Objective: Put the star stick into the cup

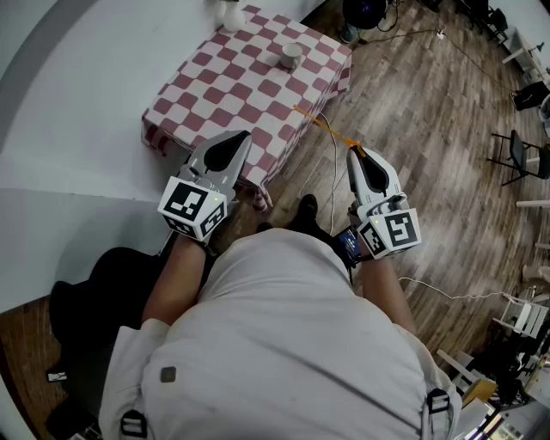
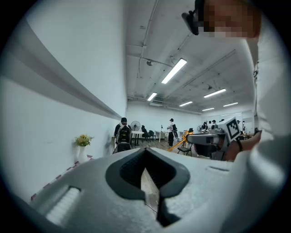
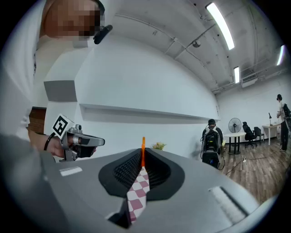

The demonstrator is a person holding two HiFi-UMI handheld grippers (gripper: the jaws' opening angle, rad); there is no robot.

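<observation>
A small pale cup (image 1: 292,56) stands near the far edge of the table, on its red-and-white checkered cloth (image 1: 232,86). My right gripper (image 1: 353,155) is shut on a thin orange star stick (image 1: 322,125), which points from the jaws toward the table's near corner. In the right gripper view the star stick (image 3: 143,152) rises between the pads of my right gripper (image 3: 142,160). My left gripper (image 1: 243,137) hovers over the table's near edge; in its own view the left gripper (image 2: 145,152) has its jaws together with nothing in them. Both are well short of the cup.
A white vase (image 1: 230,15) with flowers stands at the table's far corner by the white wall. A cable (image 1: 334,172) runs across the wooden floor. Black chairs (image 1: 516,155) stand at the right. A dark bag (image 1: 86,301) lies at the lower left. People (image 2: 122,134) stand far off.
</observation>
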